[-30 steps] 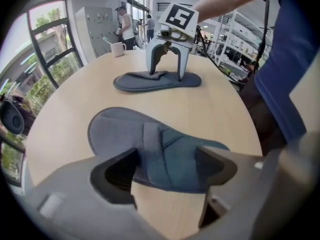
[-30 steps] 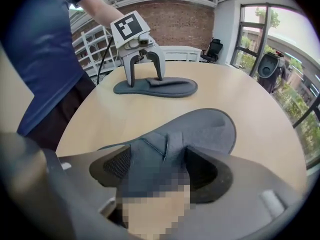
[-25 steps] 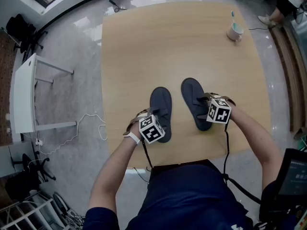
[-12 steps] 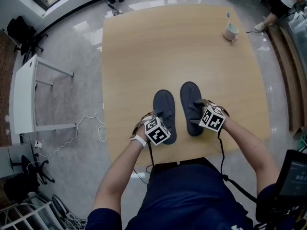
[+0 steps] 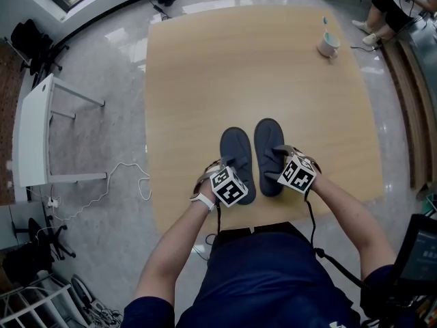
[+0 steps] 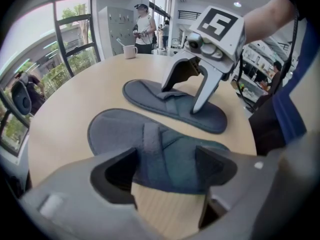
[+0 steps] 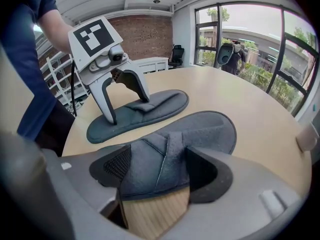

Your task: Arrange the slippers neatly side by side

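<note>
Slippers (image 5: 237, 157) lie just beside each other by the table's (image 5: 259, 67) near edge. Left gripper (image 6: 162, 170) and right gripper (image 7: 155, 170) straddle the straps (image 7: 165, 151), jaws spread. Soft and light, we judge; we'd hold at the straps.

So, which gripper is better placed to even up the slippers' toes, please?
Probably the right gripper: its open jaws straddle the strap of the right slipper, whose toe lies slightly beyond that of the left slipper.

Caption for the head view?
Left claw on left slipper, right claw on right slipper, pair side by side on table.
</note>
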Demonstrator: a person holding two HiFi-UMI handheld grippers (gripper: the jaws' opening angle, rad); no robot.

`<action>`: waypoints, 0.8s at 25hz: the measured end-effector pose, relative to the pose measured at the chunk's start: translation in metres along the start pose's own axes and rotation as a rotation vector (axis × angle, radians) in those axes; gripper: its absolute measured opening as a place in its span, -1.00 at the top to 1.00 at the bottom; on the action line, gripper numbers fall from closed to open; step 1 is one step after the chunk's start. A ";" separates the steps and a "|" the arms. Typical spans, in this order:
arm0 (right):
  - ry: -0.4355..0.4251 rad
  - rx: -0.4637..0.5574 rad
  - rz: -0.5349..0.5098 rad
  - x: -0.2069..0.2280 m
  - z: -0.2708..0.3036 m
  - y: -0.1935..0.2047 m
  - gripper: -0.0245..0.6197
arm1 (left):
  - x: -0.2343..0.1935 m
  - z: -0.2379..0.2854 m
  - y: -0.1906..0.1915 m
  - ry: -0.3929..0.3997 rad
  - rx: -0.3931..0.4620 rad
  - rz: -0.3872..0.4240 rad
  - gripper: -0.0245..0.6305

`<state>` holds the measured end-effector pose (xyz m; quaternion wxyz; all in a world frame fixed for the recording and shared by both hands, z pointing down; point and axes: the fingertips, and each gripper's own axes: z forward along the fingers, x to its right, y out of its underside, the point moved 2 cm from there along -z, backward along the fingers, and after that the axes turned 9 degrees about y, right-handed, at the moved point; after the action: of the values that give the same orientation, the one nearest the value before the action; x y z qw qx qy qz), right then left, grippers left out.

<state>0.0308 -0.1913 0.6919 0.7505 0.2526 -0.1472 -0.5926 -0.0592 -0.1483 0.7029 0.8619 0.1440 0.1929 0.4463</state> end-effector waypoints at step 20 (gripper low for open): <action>0.022 0.016 0.015 -0.020 0.003 -0.008 -0.18 | 0.001 -0.001 0.000 0.002 0.012 -0.009 -0.24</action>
<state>0.0176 -0.1738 0.6915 0.7544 0.2642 -0.1455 -0.5830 -0.0589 -0.1472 0.7015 0.8629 0.1480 0.1970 0.4413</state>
